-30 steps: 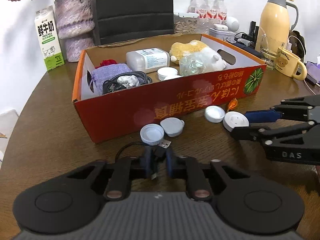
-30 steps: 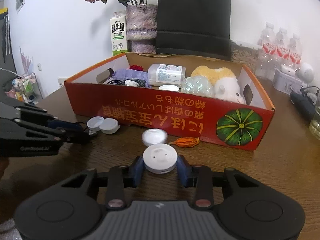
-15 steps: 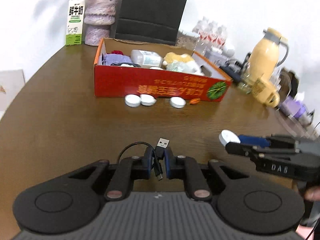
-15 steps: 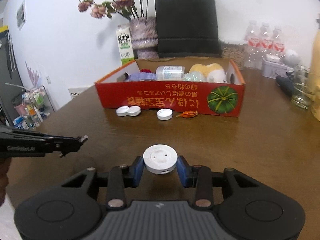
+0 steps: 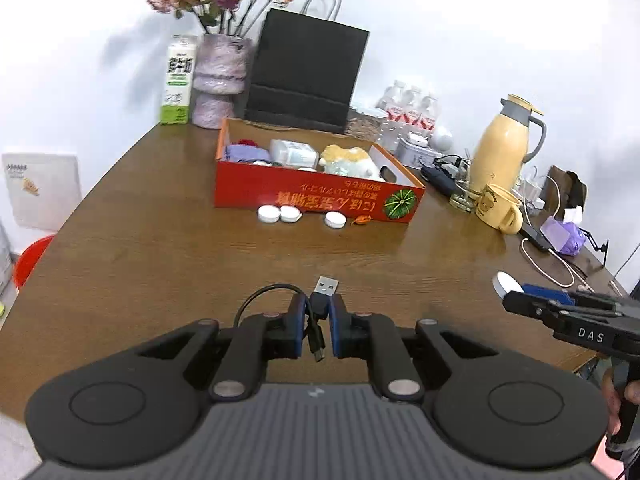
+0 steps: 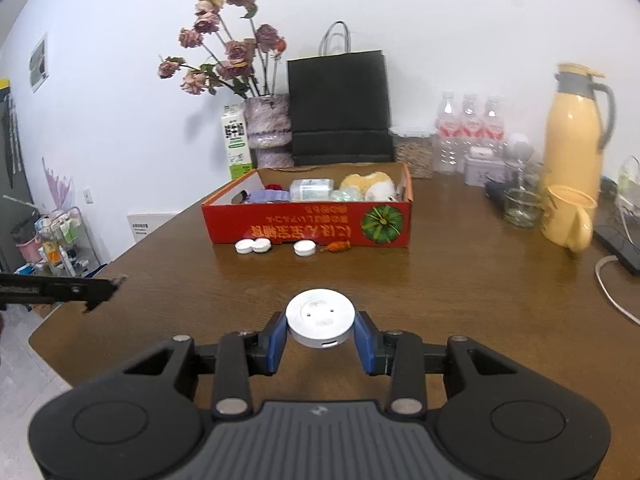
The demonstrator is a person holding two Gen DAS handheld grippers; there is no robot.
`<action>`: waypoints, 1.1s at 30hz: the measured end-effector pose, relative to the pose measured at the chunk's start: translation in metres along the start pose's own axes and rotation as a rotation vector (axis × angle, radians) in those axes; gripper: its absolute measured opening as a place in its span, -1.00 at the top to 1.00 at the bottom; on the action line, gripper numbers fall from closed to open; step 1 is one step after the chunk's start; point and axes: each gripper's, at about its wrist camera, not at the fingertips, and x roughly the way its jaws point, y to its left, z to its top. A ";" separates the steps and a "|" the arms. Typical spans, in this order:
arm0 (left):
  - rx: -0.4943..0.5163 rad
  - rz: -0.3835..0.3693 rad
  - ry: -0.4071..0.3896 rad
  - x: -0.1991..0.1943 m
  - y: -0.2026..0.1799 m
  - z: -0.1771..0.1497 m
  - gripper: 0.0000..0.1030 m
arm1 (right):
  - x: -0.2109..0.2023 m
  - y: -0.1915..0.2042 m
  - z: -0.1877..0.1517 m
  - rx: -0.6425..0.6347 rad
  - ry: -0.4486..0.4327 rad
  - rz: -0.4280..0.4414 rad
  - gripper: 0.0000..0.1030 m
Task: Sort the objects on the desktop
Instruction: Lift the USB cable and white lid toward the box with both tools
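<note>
My left gripper [image 5: 316, 322] is shut on a short black USB cable [image 5: 320, 300], its silver plug pointing forward, held above the table's near side. My right gripper [image 6: 320, 330] is shut on a round white puck [image 6: 320, 317], also raised over the near side; it shows at the right of the left wrist view [image 5: 516, 294]. The red cardboard box [image 6: 308, 226] stands far ahead, holding a plush toy, a bottle, a purple pouch and cables. Three white lids [image 5: 280, 213] and an orange wrapped sweet [image 5: 361, 221] lie in front of it.
A wooden table [image 5: 160, 248]. Behind the box stand a milk carton [image 5: 179, 80], a vase of dried roses [image 5: 218, 80], a black paper bag [image 5: 306, 72] and water bottles [image 6: 468, 132]. At right are a yellow jug [image 5: 506, 148], a yellow mug [image 5: 500, 208], a glass and cables.
Both grippers have pulled far back from the box and risen, each still holding its object. The box and lids now look small and distant.
</note>
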 end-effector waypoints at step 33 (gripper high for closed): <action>0.267 0.022 0.023 0.187 0.038 0.189 0.74 | 0.248 -0.058 0.188 -0.102 0.153 0.132 0.31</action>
